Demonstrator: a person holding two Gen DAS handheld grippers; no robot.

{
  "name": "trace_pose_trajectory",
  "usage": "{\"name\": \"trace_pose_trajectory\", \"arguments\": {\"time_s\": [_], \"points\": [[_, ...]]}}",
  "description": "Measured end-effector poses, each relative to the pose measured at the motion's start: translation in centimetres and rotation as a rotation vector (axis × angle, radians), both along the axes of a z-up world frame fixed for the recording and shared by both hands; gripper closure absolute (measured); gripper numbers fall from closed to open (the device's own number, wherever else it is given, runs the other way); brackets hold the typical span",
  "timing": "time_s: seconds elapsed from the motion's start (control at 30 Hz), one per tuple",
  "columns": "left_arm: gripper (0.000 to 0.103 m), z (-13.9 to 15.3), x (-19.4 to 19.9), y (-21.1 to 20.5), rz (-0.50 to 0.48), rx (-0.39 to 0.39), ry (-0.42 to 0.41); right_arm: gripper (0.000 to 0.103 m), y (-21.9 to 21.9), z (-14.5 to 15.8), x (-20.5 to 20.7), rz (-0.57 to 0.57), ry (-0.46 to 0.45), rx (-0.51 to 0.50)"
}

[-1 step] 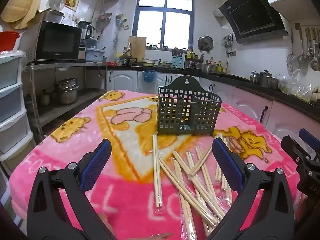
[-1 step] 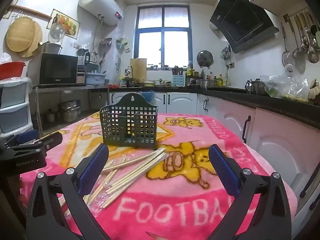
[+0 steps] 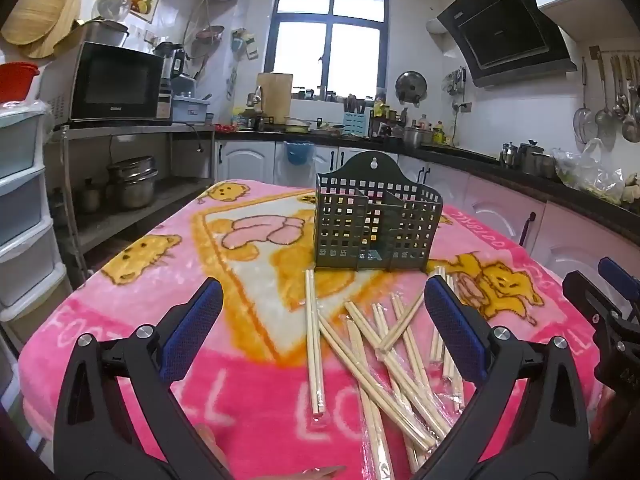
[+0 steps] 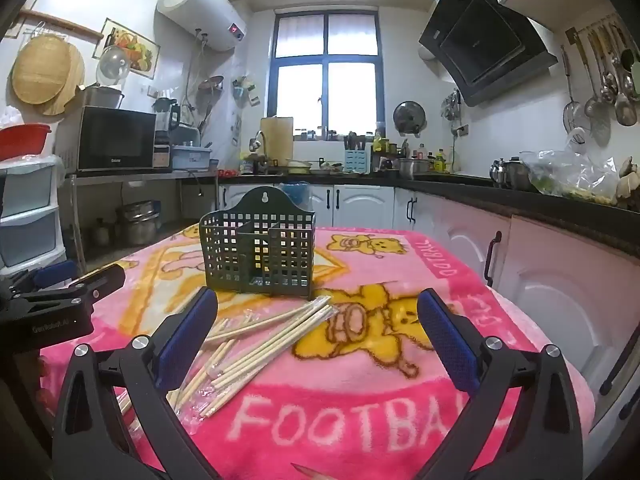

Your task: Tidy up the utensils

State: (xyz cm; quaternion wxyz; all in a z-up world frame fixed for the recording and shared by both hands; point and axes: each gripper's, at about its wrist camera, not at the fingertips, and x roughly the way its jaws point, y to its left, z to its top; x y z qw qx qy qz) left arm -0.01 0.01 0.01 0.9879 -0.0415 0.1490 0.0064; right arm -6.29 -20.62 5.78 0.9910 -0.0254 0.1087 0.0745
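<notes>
Comparing with the earlier frames, nothing has shifted: the left gripper (image 3: 322, 322) and right gripper (image 4: 318, 330) both stay spread wide and grip nothing above the pink blanket (image 3: 132, 280). The chopsticks (image 3: 372, 352) lie scattered, several in clear wrappers, just in front of the upright dark green utensil holder (image 3: 372, 224), exactly as before.

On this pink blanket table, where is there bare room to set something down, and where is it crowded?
Free: the blanket right of the green caddy, toward the white cabinets, and the FOOTBALL lettering strip at the near edge. Also left of the caddy in the left wrist view. Crowded: the scattered chopsticks in front of the caddy.
</notes>
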Motion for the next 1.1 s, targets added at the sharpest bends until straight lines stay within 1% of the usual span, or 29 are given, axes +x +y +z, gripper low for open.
{"name": "trace_pose_trajectory", "arguments": {"time_s": [0.23, 0.5, 0.53, 1.1], "points": [[0.010, 0.1, -0.1, 0.0, 0.004, -0.003, -0.008, 0.006, -0.1, 0.1, 0.0, -0.002, -0.007, 0.004], [0.010, 0.1, 0.4, -1.2, 0.004, 0.002, -0.003, 0.006, 0.0, 0.0, -0.1, -0.002, -0.016, 0.008], [0.010, 0.0, 0.0, -0.4, 0.001, -0.004, -0.007, 0.006, 0.0, -0.1, 0.0, -0.004, -0.017, 0.008], [0.010, 0.3, -0.3, -0.4, 0.000, -0.005, -0.012, 0.006, -0.4, 0.0, -0.3, -0.004, -0.019, 0.017]]}}
